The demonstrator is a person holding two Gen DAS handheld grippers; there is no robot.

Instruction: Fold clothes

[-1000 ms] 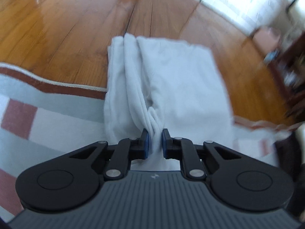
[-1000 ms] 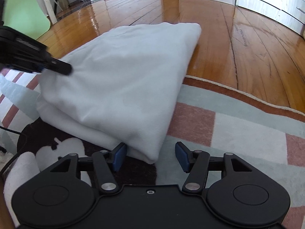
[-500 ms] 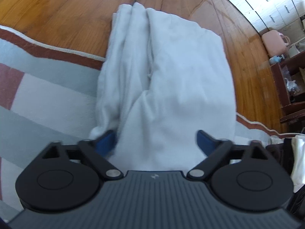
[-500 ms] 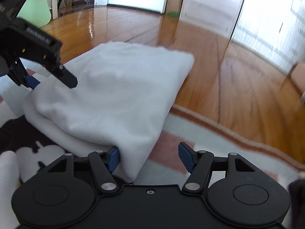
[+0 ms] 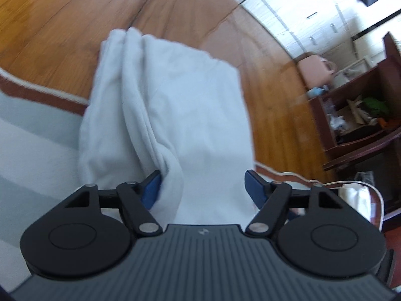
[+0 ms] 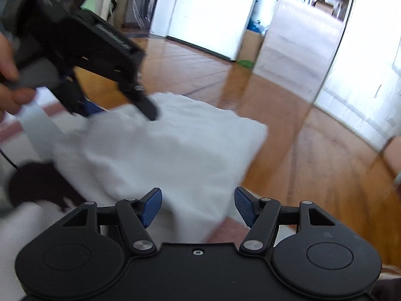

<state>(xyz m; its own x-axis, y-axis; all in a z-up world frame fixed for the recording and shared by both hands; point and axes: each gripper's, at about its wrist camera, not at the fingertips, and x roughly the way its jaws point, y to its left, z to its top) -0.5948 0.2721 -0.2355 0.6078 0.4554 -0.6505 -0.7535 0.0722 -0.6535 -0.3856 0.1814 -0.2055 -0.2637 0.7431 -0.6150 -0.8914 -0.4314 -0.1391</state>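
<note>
A white folded garment (image 5: 175,105) lies in a soft, thick bundle partly on a striped rug (image 5: 32,130) and partly on the wooden floor (image 5: 62,25) beyond the rug's edge. It is a knit or fleece-like cloth, stacked in several layers, with rounded rolled folds running along its left side in the left wrist view and a flatter, smoother top to the right of them. It looks light, limp and easily shifted; a pull on one layer would probably slide that layer off the stack rather than move the whole bundle. The best hold, by this judgement, is a pinch through all the layers at a near corner or along the thick folded edge, one gripper at each end so the shape stays square. The left gripper (image 5: 203,185) sits over the near end of the bundle with its blue pads apart and closing; cloth lies between them, the left pad against a rolled fold, the right pad clear of it. The right gripper (image 6: 198,205) hovers at the opposite near corner, its pads wide apart with cloth between them but not pinched. A person's hand (image 6: 10,75) holds the left gripper, seen from the right wrist view.
</note>
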